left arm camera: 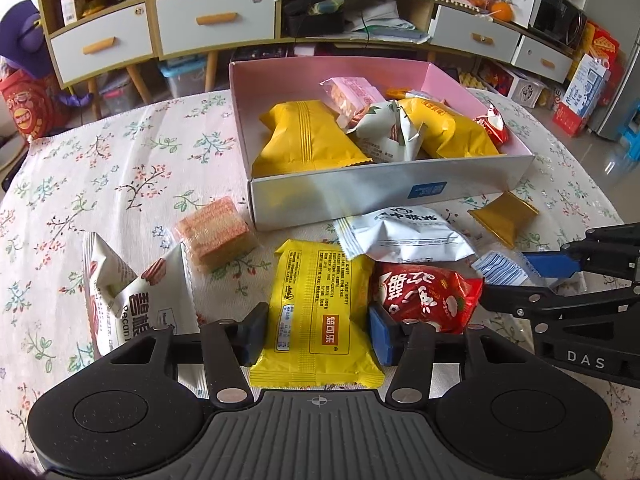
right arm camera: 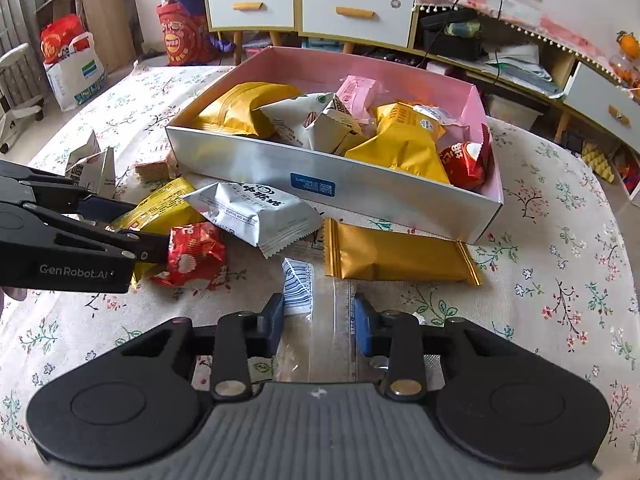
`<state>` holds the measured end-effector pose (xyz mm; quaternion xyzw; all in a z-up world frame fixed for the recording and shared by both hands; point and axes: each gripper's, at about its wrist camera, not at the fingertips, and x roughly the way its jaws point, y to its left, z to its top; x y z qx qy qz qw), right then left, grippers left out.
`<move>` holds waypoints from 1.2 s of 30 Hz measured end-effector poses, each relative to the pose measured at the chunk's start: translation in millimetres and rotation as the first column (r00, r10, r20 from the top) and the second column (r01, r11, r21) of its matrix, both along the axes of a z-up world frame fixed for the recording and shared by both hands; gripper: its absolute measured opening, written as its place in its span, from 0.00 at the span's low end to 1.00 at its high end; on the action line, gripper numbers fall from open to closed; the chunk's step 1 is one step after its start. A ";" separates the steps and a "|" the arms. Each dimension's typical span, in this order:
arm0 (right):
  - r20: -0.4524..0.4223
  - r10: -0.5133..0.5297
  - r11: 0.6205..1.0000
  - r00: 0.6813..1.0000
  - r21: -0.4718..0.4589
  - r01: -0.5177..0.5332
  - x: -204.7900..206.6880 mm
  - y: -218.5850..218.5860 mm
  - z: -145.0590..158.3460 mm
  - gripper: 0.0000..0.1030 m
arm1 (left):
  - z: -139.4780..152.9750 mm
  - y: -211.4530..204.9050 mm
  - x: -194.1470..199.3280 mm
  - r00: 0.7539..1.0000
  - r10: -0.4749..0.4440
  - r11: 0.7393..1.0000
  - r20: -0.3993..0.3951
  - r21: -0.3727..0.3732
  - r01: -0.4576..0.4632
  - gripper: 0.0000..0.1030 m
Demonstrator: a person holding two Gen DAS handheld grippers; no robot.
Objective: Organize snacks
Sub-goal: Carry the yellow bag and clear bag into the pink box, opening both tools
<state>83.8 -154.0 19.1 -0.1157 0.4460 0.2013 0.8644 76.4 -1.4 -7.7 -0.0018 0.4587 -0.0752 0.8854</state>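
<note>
My left gripper (left arm camera: pixel 316 334) is shut on a yellow snack packet (left arm camera: pixel 316 312) lying on the floral tablecloth; both blue pads press its sides. A red packet (left arm camera: pixel 424 300) touches its right edge. My right gripper (right arm camera: pixel 319 322) is shut on a clear plastic packet with a barcode label (right arm camera: pixel 298 288), flat on the cloth. Ahead stands the pink-lined white box (left arm camera: pixel 360 196) (right arm camera: pixel 280 168), holding several yellow, white, pink and red packets. In the right wrist view the left gripper (right arm camera: pixel 148 228) comes in from the left over the yellow packet (right arm camera: pixel 160 204).
Loose on the cloth lie a white packet (left arm camera: pixel 408 236), a gold packet (right arm camera: pixel 396 254), a wafer block (left arm camera: pixel 216 236) and a pecan packet (left arm camera: pixel 132 296). A cabinet with drawers (left arm camera: pixel 216 20) stands beyond the table's far edge.
</note>
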 end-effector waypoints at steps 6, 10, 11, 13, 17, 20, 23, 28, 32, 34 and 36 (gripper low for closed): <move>-0.008 -0.002 1.000 1.000 0.008 0.002 -2.0 2.2 5.6 0.30 | 5.5 -0.5 -2.2 1.000 0.012 1.000 -0.004 -0.005 -0.012 0.48; -0.018 -0.020 0.999 1.000 0.025 0.020 -0.7 -0.5 9.8 0.30 | 9.9 -0.6 -3.4 1.000 0.019 1.000 -0.005 -0.011 -0.019 0.48; -0.020 -0.024 0.999 1.000 0.028 0.025 -0.3 -1.4 11.1 0.30 | 10.9 -0.5 -3.7 1.000 0.021 1.000 -0.006 -0.013 -0.021 0.48; -0.023 -0.032 0.999 0.999 0.037 0.033 -2.0 -2.7 14.0 0.30 | 12.7 0.1 -4.5 1.000 0.025 1.000 -0.005 -0.017 -0.025 0.48; -0.021 -0.044 0.997 0.999 0.057 0.045 -3.7 -5.5 21.4 0.29 | 16.1 1.3 -6.1 0.999 0.034 0.999 -0.009 -0.025 -0.034 0.48; -0.014 -0.048 0.996 0.999 0.076 0.049 -6.2 -8.2 27.7 0.29 | 19.3 1.9 -7.5 0.999 0.041 0.999 -0.010 -0.031 -0.042 0.48; -0.008 -0.054 0.994 0.999 0.096 0.055 -7.4 -10.6 32.3 0.29 | 23.3 2.3 -9.1 0.999 0.048 0.998 -0.009 -0.031 -0.049 0.48; 0.001 -0.067 0.990 0.998 0.128 0.067 -8.2 -17.5 39.7 0.22 | 29.0 4.1 -11.5 0.998 0.068 0.997 -0.002 -0.045 -0.068 0.48; 0.006 -0.089 0.985 0.996 0.151 0.087 -5.0 -23.0 44.7 0.22 | 36.4 4.6 -13.6 0.997 0.073 0.996 0.022 -0.046 -0.072 0.48; 0.001 -0.096 0.983 0.995 0.159 0.095 -4.0 -24.6 45.5 0.22 | 39.9 4.2 -14.9 0.997 0.073 0.996 0.033 -0.043 -0.072 0.48; 0.001 -0.103 0.981 0.995 0.166 0.101 -3.6 -26.2 45.8 0.22 | 42.9 4.2 -16.0 0.996 0.074 0.996 0.039 -0.043 -0.072 0.48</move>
